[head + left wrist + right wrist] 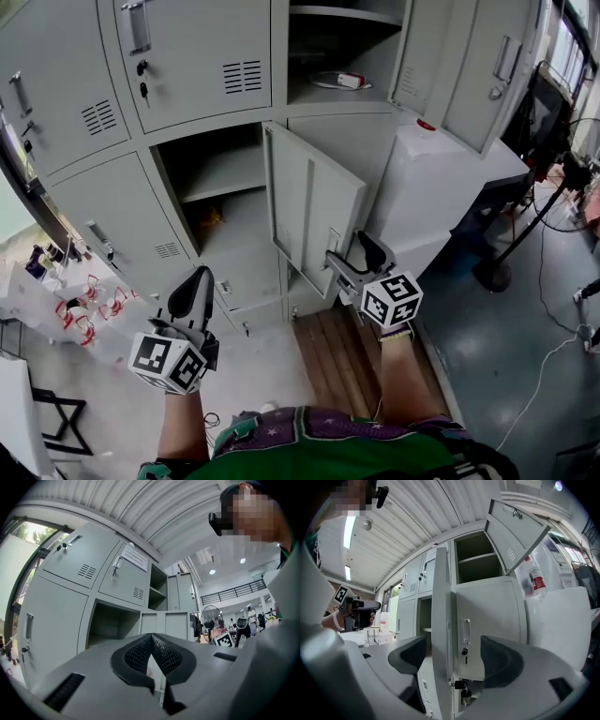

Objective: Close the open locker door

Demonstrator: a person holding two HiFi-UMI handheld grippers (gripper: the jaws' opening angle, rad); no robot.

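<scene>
Grey steel lockers (112, 206): one bank, filling the wall ahead of me. White cabinet (450, 178): stands just beside the bank, on the right. Locker door (314, 211): lower row, swung out toward me, with its open compartment to its left. Wooden boards (342, 352): on the floor below the door. Right claw (354, 262): spread, straddling the door's free edge, and I see neither pad pressing on it. Left claw (151, 639): tips pressed together, held well left of the door. Key (461, 686): hangs from a lock just beside the door's edge.
</scene>
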